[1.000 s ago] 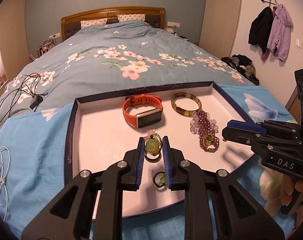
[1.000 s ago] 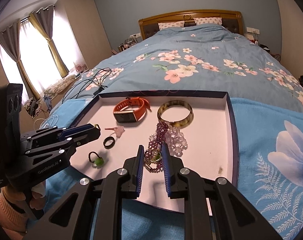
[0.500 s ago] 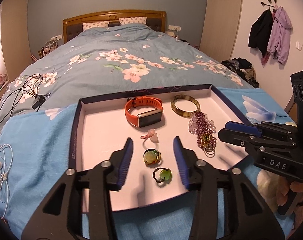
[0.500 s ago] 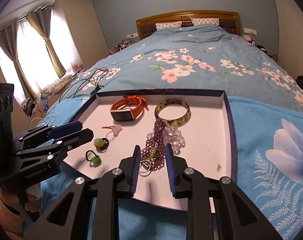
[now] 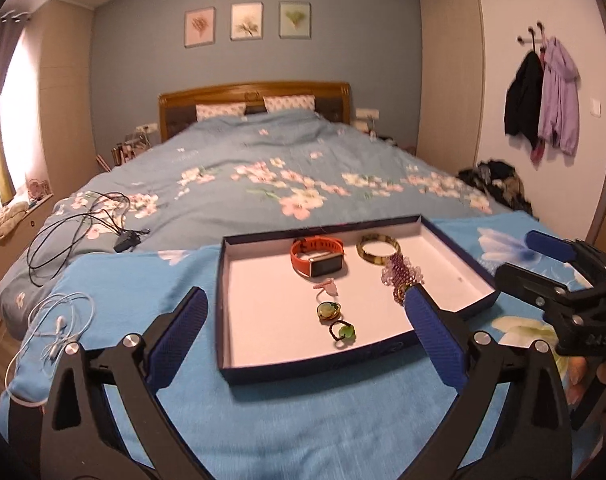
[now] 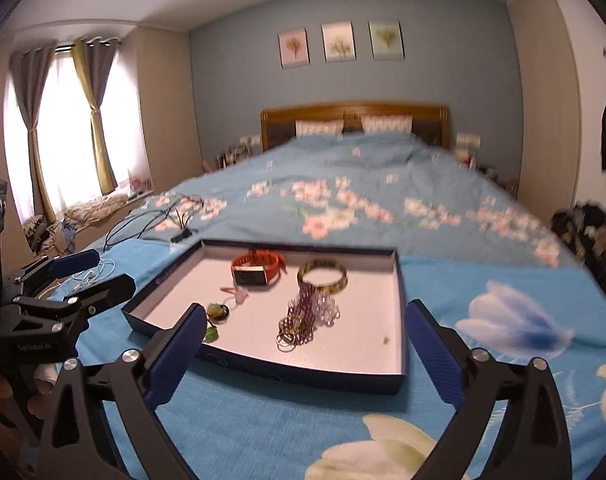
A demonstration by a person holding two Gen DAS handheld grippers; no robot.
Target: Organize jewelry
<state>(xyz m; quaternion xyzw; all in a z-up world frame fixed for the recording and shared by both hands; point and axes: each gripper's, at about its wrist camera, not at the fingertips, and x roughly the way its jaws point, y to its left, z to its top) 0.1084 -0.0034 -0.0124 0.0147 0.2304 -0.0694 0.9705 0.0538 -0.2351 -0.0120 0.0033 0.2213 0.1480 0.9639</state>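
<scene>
While my left gripper (image 5: 303,320) is opening with nothing between its jaws, the tray (image 5: 222,300) sits on the bed's blue blanket (image 5: 303,420). Along its far edge lie an orange watch (image 5: 318,256) and a bangle (image 5: 378,245); two rings (image 5: 329,311) lie nearer the front edge. My right gripper (image 6: 303,332) is opening too, holding nothing, purple beads (image 6: 307,316) beyond it.
</scene>
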